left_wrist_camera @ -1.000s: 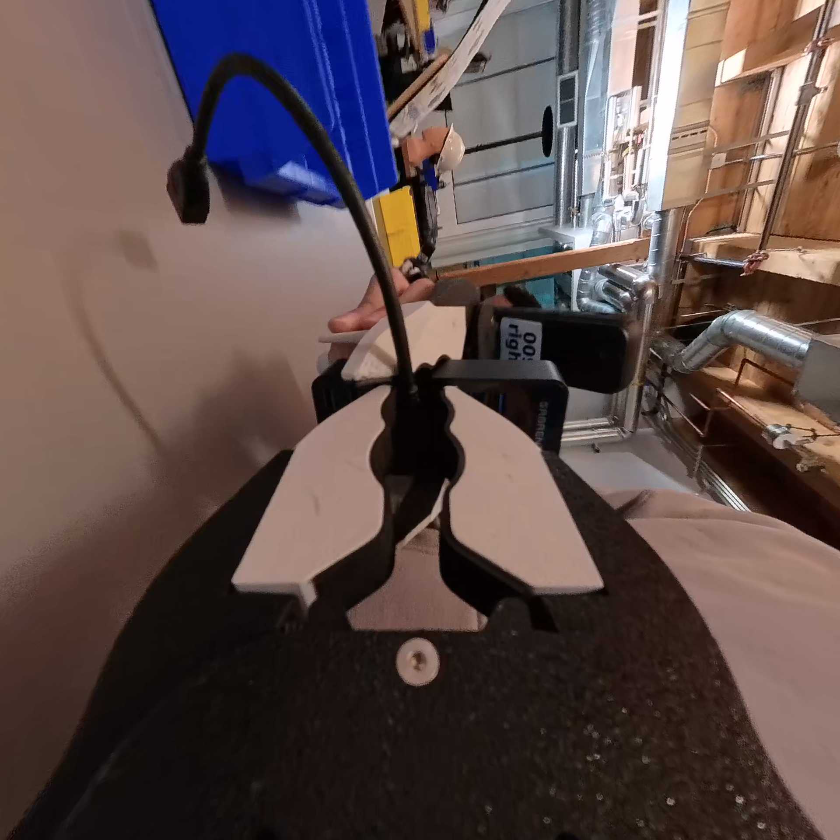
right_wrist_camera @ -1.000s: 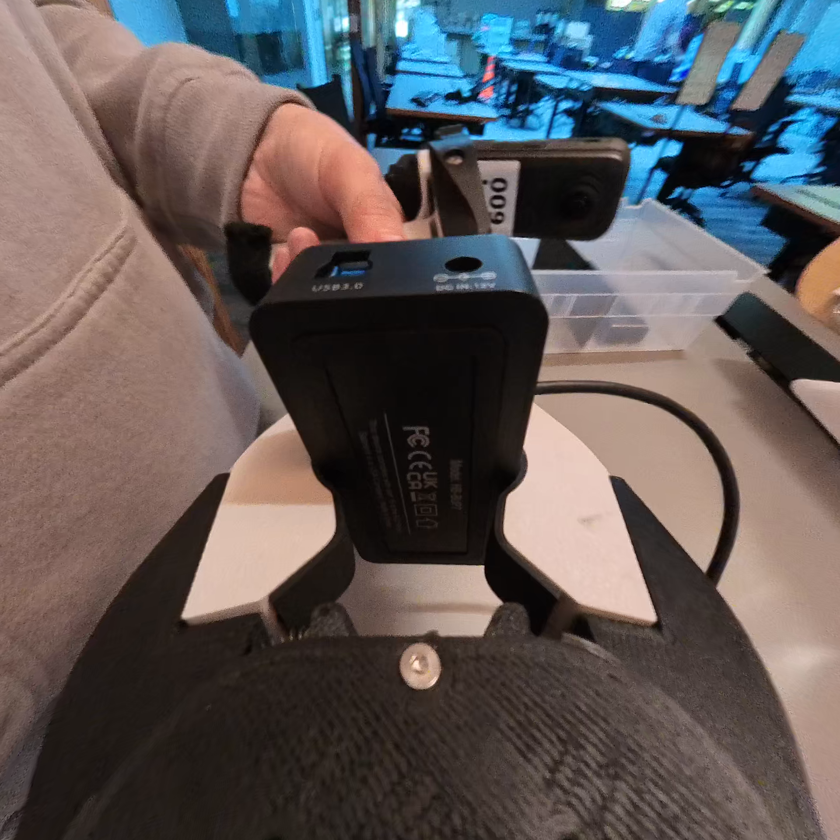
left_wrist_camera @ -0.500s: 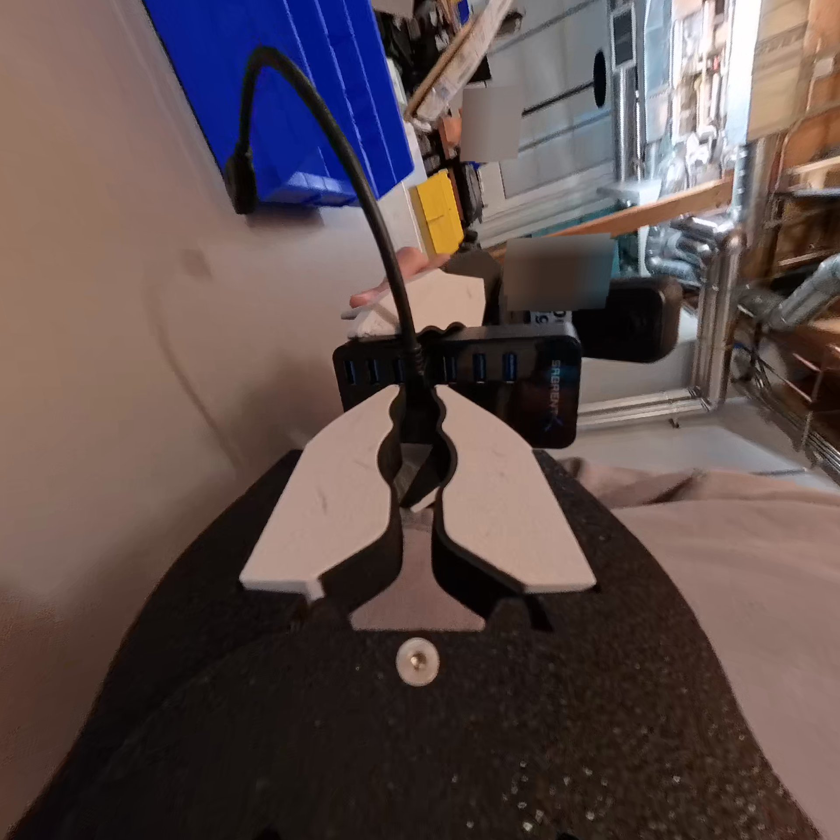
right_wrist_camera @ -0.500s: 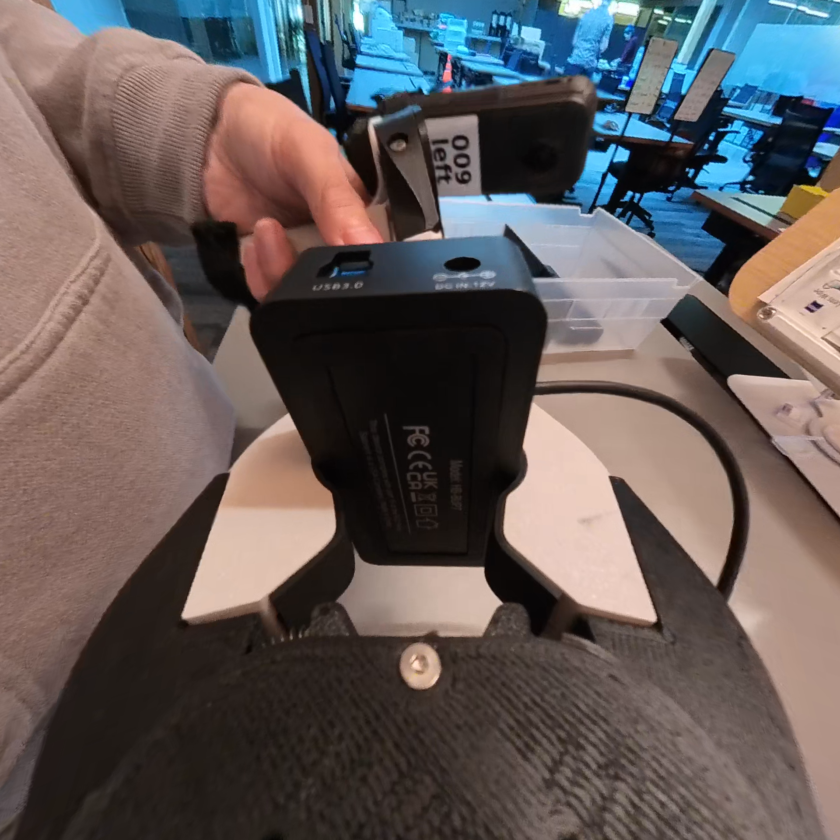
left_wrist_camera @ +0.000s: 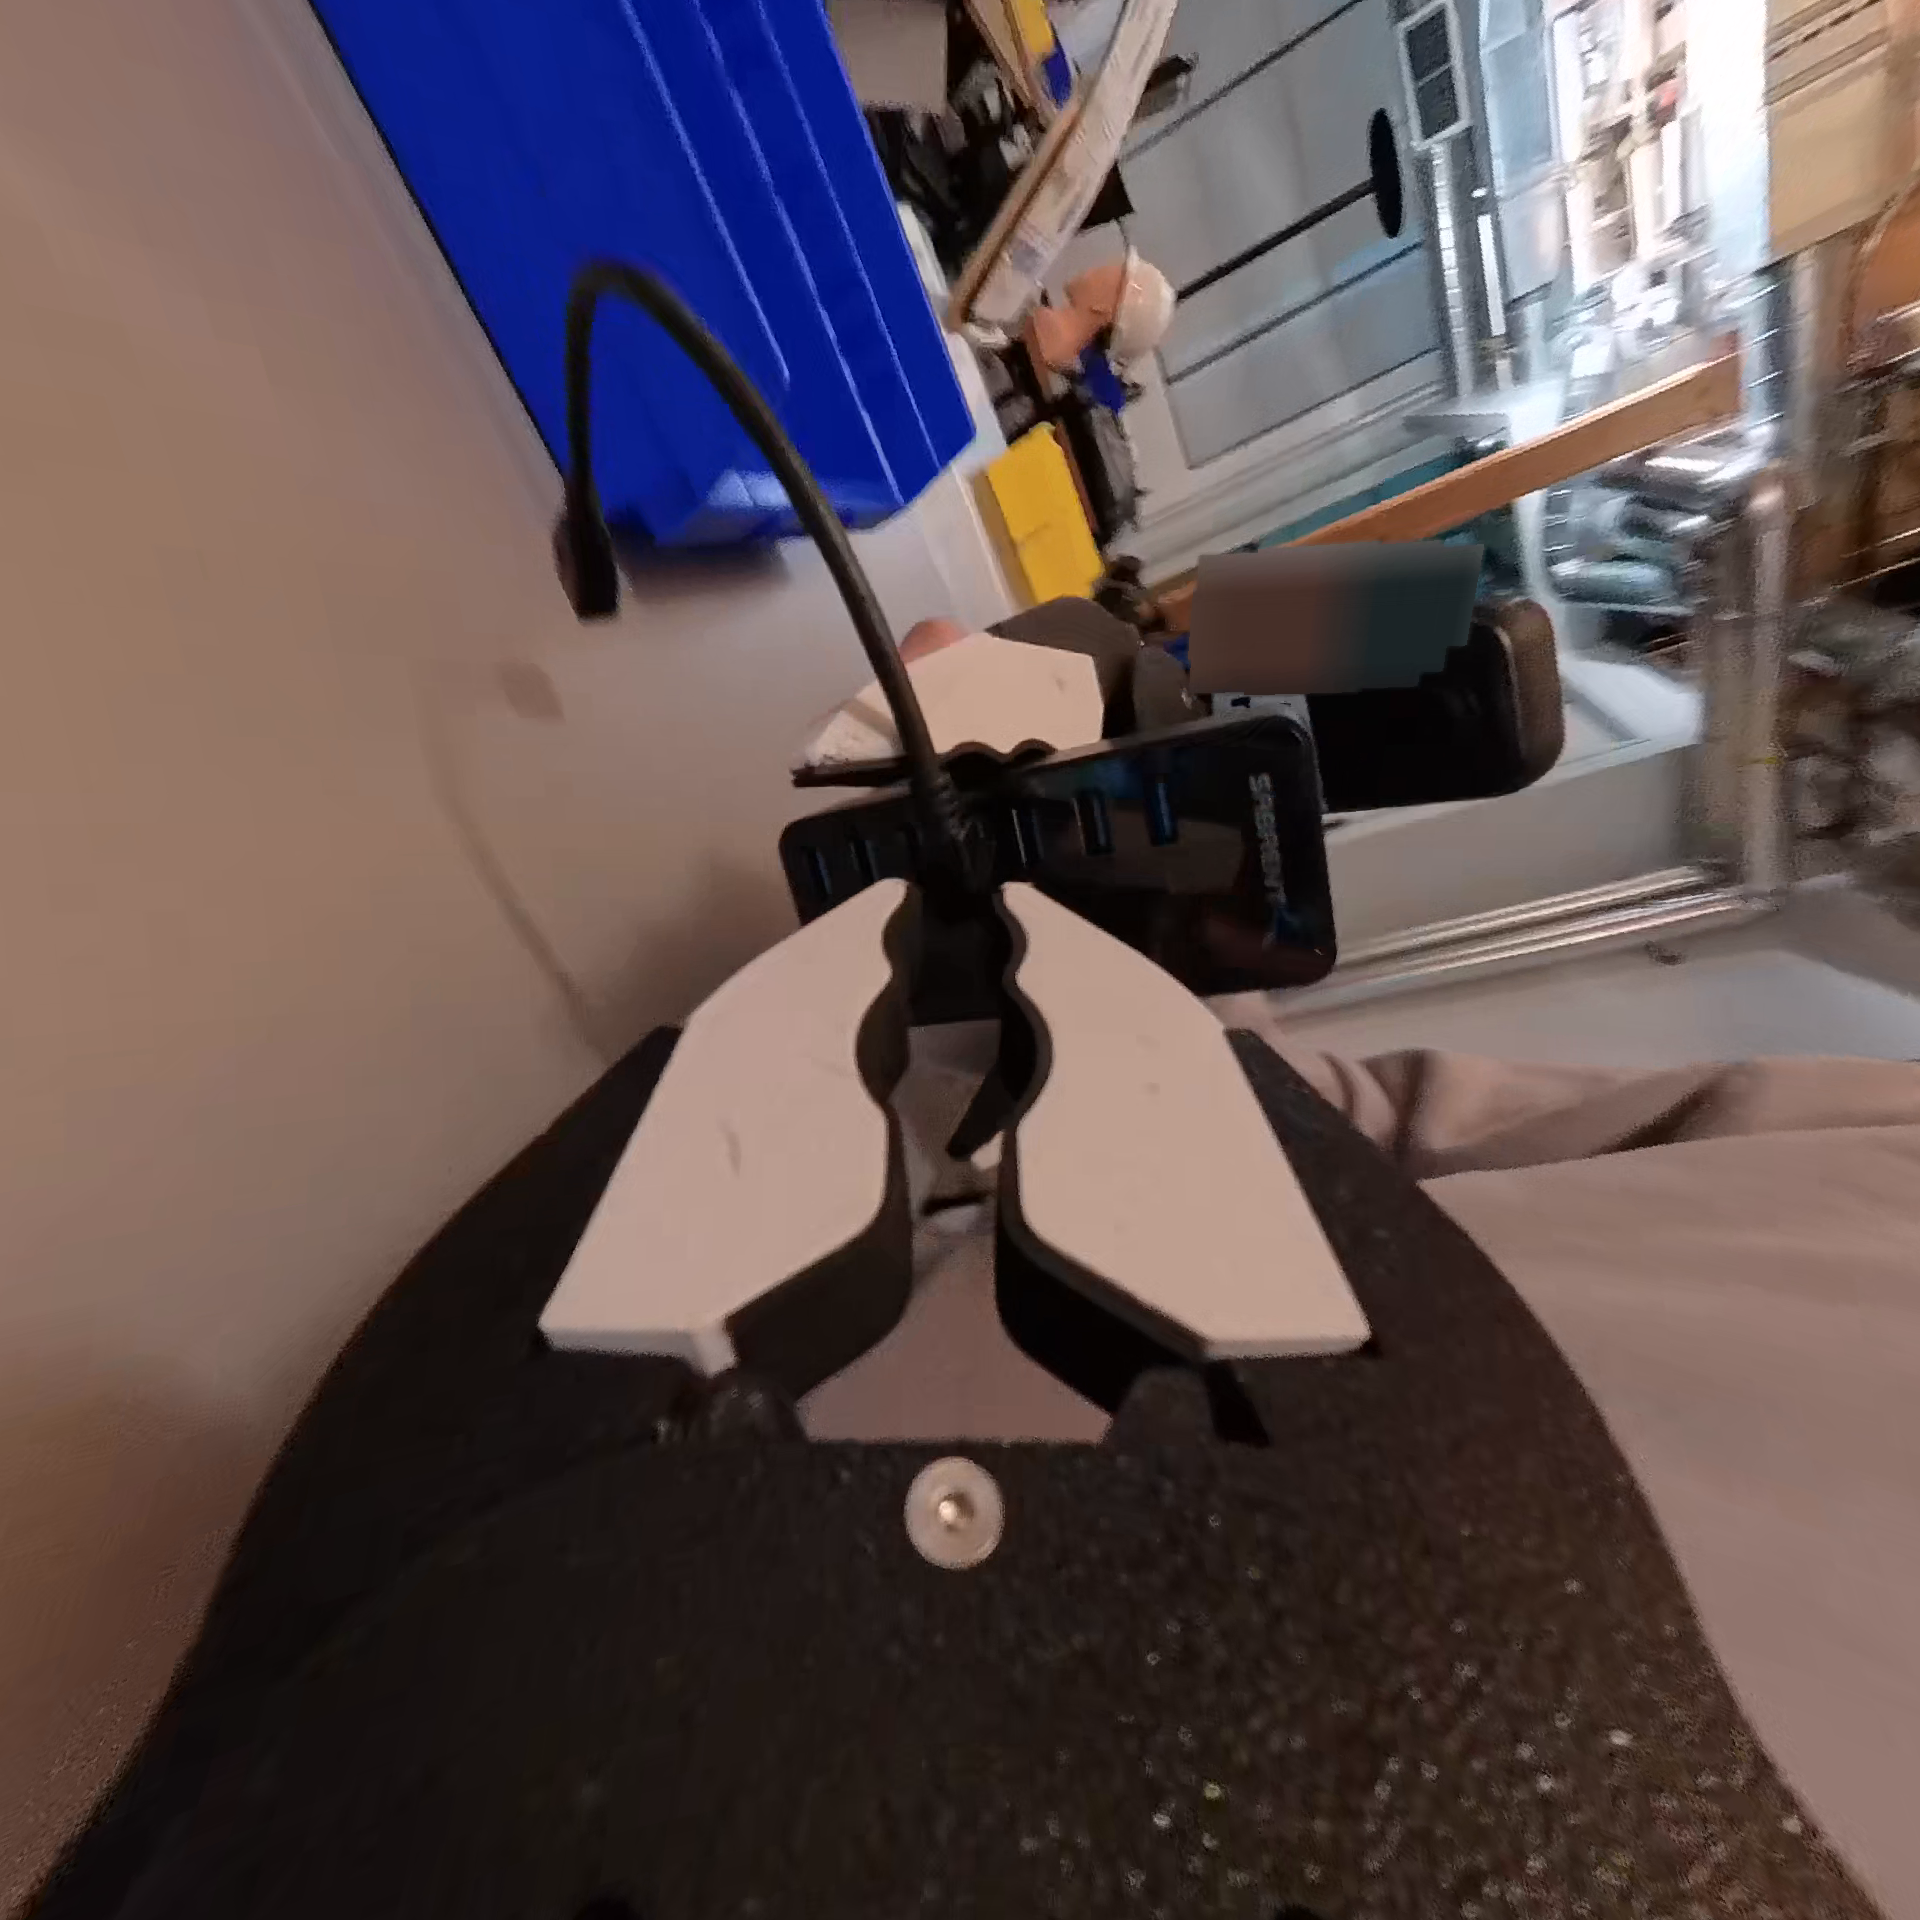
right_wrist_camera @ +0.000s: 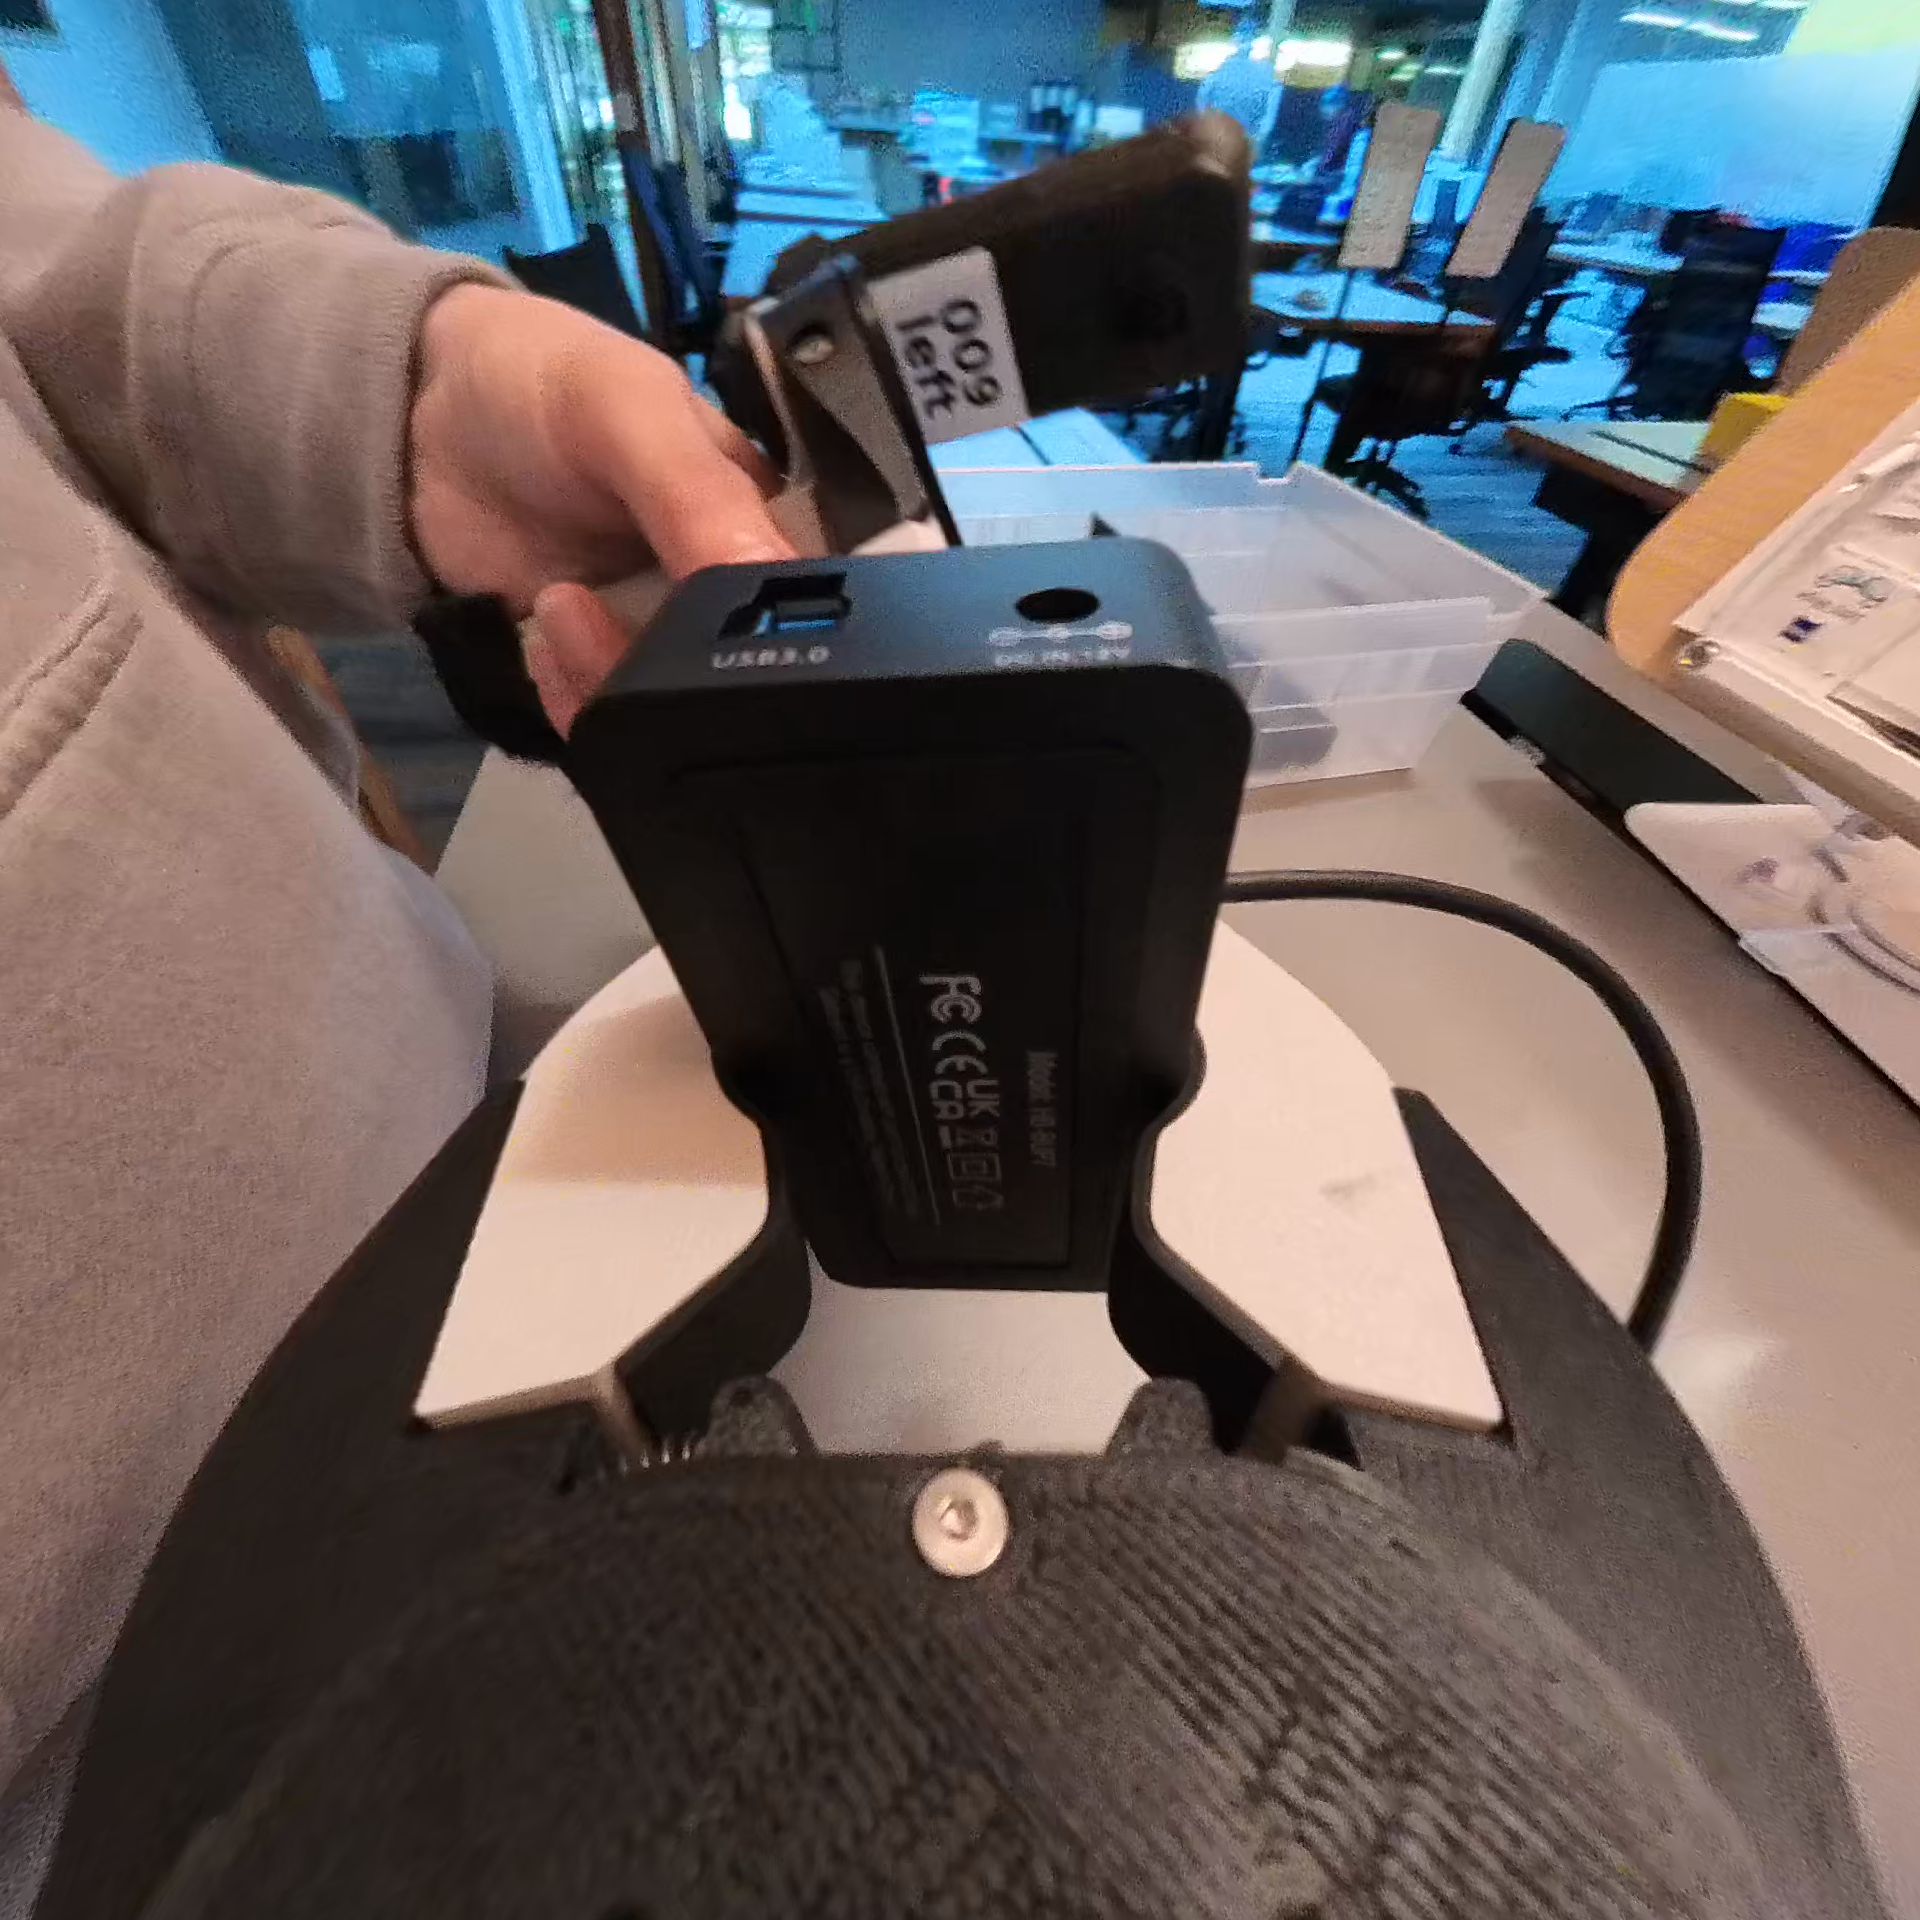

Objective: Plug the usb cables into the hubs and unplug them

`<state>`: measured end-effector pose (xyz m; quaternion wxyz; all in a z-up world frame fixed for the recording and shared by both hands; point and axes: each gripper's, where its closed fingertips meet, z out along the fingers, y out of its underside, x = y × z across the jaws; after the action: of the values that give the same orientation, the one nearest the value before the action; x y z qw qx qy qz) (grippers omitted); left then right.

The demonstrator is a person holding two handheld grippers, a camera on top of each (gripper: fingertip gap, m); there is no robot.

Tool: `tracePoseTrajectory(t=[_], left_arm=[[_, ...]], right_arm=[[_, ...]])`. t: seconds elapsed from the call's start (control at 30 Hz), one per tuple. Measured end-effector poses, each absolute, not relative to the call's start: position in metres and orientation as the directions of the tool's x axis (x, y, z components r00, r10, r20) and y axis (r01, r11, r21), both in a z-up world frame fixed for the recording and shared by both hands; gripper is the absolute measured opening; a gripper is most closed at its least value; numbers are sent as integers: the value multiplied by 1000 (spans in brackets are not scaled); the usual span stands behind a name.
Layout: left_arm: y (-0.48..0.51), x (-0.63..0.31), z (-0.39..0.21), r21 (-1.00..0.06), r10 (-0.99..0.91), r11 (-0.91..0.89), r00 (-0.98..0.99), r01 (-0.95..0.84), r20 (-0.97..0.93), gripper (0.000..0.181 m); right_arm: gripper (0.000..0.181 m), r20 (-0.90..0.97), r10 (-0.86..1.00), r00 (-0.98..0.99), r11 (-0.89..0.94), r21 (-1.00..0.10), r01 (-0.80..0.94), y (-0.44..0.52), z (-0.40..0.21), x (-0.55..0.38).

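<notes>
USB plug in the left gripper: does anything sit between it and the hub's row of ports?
Nothing visible does. The left gripper holds the plug right at the hub, which the right gripper grips; the contact itself is hidden.

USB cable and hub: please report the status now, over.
Left gripper shut on USB cable. Right gripper shut on hub. Plug at hub's port row, seating unclear. Nothing between them.

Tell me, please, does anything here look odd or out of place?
Nothing looks damaged or spilled. One thing stands out: the far plug of the black cable hangs free in the air, connected to nothing, while the left gripper pinches the near end against the hub held by the right gripper.
</notes>
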<state>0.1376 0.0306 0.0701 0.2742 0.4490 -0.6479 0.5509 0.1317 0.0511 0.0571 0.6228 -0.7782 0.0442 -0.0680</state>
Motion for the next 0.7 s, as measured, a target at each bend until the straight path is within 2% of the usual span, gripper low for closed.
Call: tracePoseTrajectory(t=[0.03, 0.07, 0.13, 0.17, 0.23, 0.27, 0.33, 0.4, 0.6, 0.7], left_arm=[[35, 140, 78, -561, -309, -5, -533, -827, 788, 23], [39, 141, 90, -674, -326, 16, -641, -738, 694, 27], [39, 132, 116, -850, -297, 92, -829, -519, 474, 47], [36, 126, 122, -890, -286, 152, -881, -430, 377, 57], [27, 120, 119, -904, -277, 299, -935, -305, 223, 86], [22, 116, 116, -901, -252, 353, -953, -252, 168, 89], [11, 111, 114, -896, -198, 397, -972, -200, 130, 86], [5, 109, 113, -893, -170, 411, -978, -183, 122, 61], [0, 106, 123, -914, -142, 399, -990, -75, 19, 59], [1, 106, 134, -929, -139, 362, -990, -79, 30, 59]], right_arm=[[74, 49, -167, 985, -222, -975, 11, 49, 58, 133], [74, 33, -154, 988, -231, -973, -3, 47, 57, 132], [74, 6, -132, 991, -239, -971, -26, 44, 56, 129], [74, 2, -115, 993, -242, -970, -26, 44, 56, 127], [74, 1, -92, 996, -252, -967, -22, 48, 56, 124], [74, 0, -78, 997, -255, -967, -20, 52, 57, 121], [74, 12, -49, 999, -261, -965, -1, 61, 58, 117], [74, 15, -17, 1000, -277, -961, 10, 67, 58, 111], [76, -12, -29, 999, -193, -981, -18, 69, 69, 108], [77, -64, -34, 997, -142, -987, -68, 68, 72, 109]])
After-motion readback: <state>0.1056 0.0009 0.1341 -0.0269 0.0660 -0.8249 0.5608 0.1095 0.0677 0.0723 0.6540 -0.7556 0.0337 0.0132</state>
